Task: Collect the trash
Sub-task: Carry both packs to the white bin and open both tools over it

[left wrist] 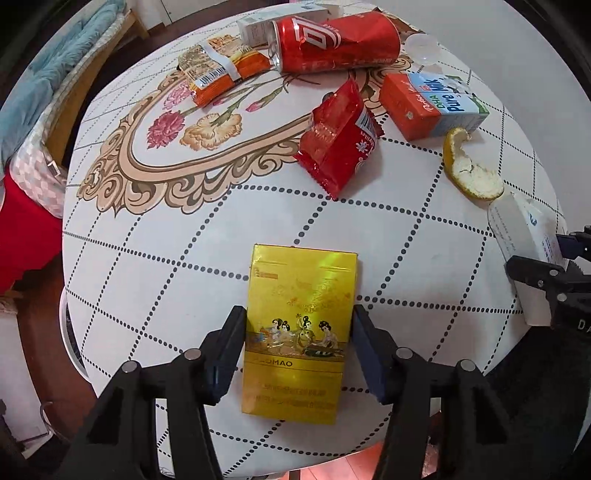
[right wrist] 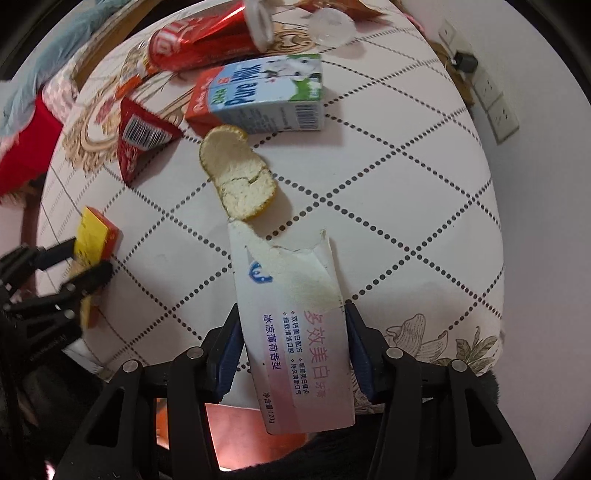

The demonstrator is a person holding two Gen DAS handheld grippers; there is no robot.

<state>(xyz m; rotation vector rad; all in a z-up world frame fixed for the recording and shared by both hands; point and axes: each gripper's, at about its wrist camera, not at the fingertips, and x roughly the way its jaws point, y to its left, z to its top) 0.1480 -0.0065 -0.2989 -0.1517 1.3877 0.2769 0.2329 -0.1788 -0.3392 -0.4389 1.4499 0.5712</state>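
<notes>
My left gripper point(left wrist: 299, 347) is shut on a yellow cigarette pack point(left wrist: 299, 317) at the near edge of the round table; it also shows in the right wrist view point(right wrist: 94, 236). My right gripper point(right wrist: 291, 343) is shut on a torn white toothpaste box point(right wrist: 295, 332), seen in the left wrist view point(left wrist: 524, 240) at the right edge. Other trash lies further in: an orange peel point(right wrist: 240, 181), a milk carton point(right wrist: 266, 96), a red wrapper point(left wrist: 336, 140), a crushed red can point(left wrist: 332, 40), an orange snack packet point(left wrist: 221, 70).
A white small box point(left wrist: 280, 18) and a clear plastic lid point(left wrist: 423, 48) lie at the table's far side. The floral tablecloth point(left wrist: 147, 229) covers the table. A bed with red and blue bedding point(left wrist: 33, 110) stands left. Wall sockets point(right wrist: 495, 99) are on the right.
</notes>
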